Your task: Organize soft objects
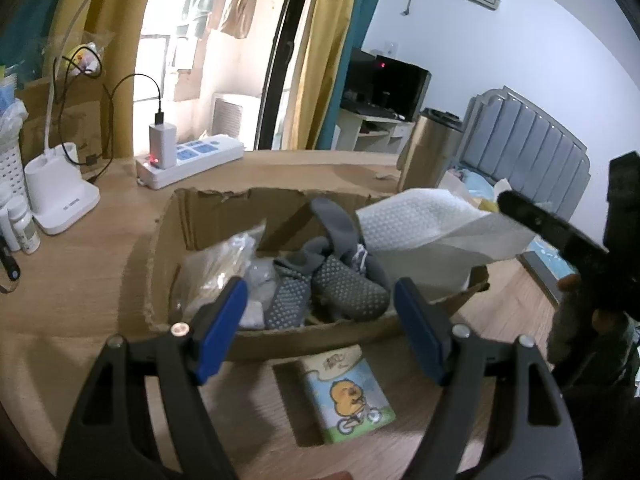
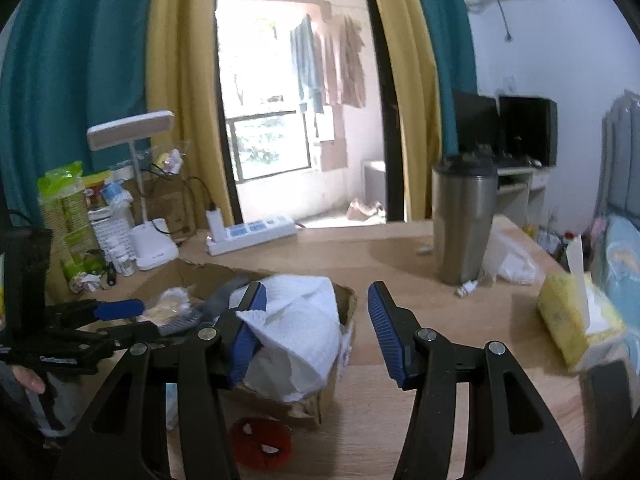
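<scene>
A cardboard box [image 1: 200,216] on the wooden table holds grey dotted socks [image 1: 340,284], a clear plastic bag [image 1: 216,264] and a white embossed towel [image 1: 420,220] that hangs over its right corner. My left gripper [image 1: 320,320] hovers at the box's near wall, open, nothing between its blue pads. A tissue pack with a cartoon duck [image 1: 352,396] lies on the table below it. In the right wrist view my right gripper [image 2: 316,332] stands open just right of the towel [image 2: 296,328]; its left pad is in front of the cloth and the right pad is clear of it.
A steel tumbler [image 2: 464,220] stands at the back right, with a yellow tissue pack [image 2: 568,320] near the right edge. A red plush [image 2: 260,440] lies in front of the box. A power strip [image 1: 188,160], a lamp base [image 1: 60,200] and small bottles crowd the back left.
</scene>
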The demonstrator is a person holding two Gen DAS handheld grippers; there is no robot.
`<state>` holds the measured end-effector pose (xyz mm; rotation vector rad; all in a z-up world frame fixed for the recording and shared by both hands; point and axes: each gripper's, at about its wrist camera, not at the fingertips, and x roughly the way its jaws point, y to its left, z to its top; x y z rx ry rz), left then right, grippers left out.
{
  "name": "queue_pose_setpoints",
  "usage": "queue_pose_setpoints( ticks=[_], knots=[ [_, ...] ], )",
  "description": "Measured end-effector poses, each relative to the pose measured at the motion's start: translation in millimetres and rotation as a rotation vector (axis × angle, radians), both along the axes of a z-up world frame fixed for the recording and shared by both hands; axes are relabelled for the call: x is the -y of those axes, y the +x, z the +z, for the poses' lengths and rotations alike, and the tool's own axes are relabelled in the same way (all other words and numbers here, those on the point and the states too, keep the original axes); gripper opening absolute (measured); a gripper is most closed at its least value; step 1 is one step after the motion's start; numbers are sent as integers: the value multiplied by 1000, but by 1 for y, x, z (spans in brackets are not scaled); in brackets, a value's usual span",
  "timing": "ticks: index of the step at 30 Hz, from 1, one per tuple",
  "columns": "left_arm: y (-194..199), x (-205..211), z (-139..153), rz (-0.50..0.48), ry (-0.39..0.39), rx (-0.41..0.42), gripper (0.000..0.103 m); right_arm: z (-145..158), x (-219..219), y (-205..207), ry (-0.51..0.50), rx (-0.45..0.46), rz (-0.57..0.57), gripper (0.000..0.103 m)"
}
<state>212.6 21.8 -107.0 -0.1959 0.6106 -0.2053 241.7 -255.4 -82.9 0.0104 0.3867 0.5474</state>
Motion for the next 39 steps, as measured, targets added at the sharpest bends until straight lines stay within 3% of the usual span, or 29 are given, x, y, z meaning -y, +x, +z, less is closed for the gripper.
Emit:
queue_pose_setpoints(
  ticks=[3, 6, 11, 18, 31, 39],
  knots=[
    [-1, -2, 1, 2, -4, 2, 77, -1, -9, 1, -15, 0, 32, 68],
    [-1, -1, 1, -2, -12, 2, 77, -11, -23, 9, -55, -49, 50, 68],
    [-5, 1, 5, -13, 1, 12, 77, 6, -15, -7, 20, 9, 62, 69],
    [-7, -5, 6, 4, -9, 15, 77, 28, -5, -22, -11, 69, 55, 70],
    [-13, -2, 9, -12, -12, 23, 77, -49, -22, 53, -66, -232, -30, 70],
    [-8, -5, 3, -2, -23, 7, 77, -65, -33, 53, -5, -367, 20, 70]
  ],
)
